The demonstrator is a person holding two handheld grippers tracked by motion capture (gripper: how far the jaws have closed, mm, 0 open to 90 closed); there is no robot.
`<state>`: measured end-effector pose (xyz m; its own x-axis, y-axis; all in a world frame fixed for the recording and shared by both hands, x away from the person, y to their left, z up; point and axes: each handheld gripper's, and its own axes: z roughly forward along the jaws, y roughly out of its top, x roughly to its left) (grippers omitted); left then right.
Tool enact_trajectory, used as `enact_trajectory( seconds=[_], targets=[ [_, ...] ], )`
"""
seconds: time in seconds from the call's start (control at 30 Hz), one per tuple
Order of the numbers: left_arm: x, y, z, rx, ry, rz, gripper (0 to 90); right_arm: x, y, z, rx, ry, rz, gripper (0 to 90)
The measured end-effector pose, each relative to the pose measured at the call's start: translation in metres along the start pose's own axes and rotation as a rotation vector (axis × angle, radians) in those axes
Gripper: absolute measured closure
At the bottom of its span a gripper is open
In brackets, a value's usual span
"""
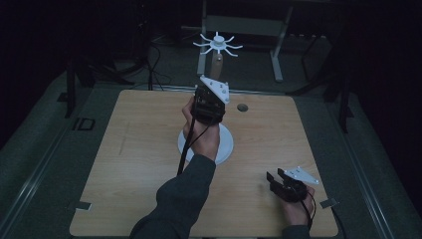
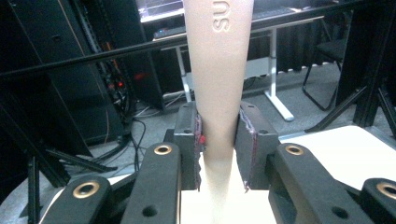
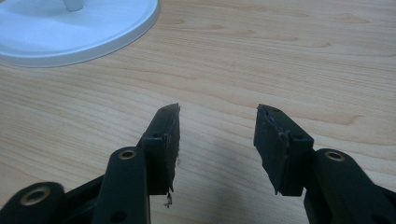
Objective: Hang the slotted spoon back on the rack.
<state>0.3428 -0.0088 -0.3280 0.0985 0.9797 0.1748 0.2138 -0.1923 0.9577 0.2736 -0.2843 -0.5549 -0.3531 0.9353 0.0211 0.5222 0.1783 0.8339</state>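
A stand rises from the middle of the wooden table [image 1: 134, 149]: a round white base [image 1: 226, 144], a tan pole [image 1: 216, 63] and a white spoked top [image 1: 218, 44]. My left gripper [image 1: 214, 81] is held up over the base and is shut on the pole. In the left gripper view the pole [image 2: 219, 70] sits squeezed between the two pads of the left gripper [image 2: 219, 144]. My right gripper [image 1: 275, 174] rests low near the table's front right, open and holding nothing. In the right gripper view its jaws [image 3: 217, 135] gape over bare wood, with the base [image 3: 84, 28] at the top left.
A small dark round hole [image 1: 242, 107] sits in the tabletop behind and right of the stand. Grey tabs mark the front corners [image 1: 83, 205] [image 1: 328, 203]. A metal desk frame [image 1: 276, 55] and cables stand on the dark floor beyond the table's far edge.
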Motion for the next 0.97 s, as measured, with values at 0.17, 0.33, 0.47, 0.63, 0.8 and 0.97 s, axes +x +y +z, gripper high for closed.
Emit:
enact_trajectory(
  seconds=[0.17,0.33,0.47,0.63,0.8,0.97],
  targets=[
    [0.001,-0.002,-0.004,-0.026,-0.041,-0.003,65.4,0.000,0.000,0.000,0.002,0.000,-0.003,49.8],
    [0.000,-0.005,-0.008,-0.045,-0.066,-0.014,53.6,0.000,0.000,0.000,0.001,-0.003,0.000,49.4],
    [-0.001,-0.007,-0.013,-0.064,-0.075,-0.017,45.2,0.000,0.000,0.000,0.000,-0.003,0.001,49.0],
    [-0.001,-0.009,-0.020,-0.075,-0.098,-0.018,38.9,-0.001,0.000,-0.001,-0.003,-0.009,0.004,48.2],
    [0.002,-0.012,-0.024,-0.069,-0.124,-0.019,37.7,-0.002,0.000,-0.001,-0.003,-0.014,0.011,47.5],
    [0.006,-0.022,-0.029,-0.051,-0.164,-0.016,37.6,-0.005,-0.001,-0.001,0.000,-0.025,0.015,46.5]
  ],
)
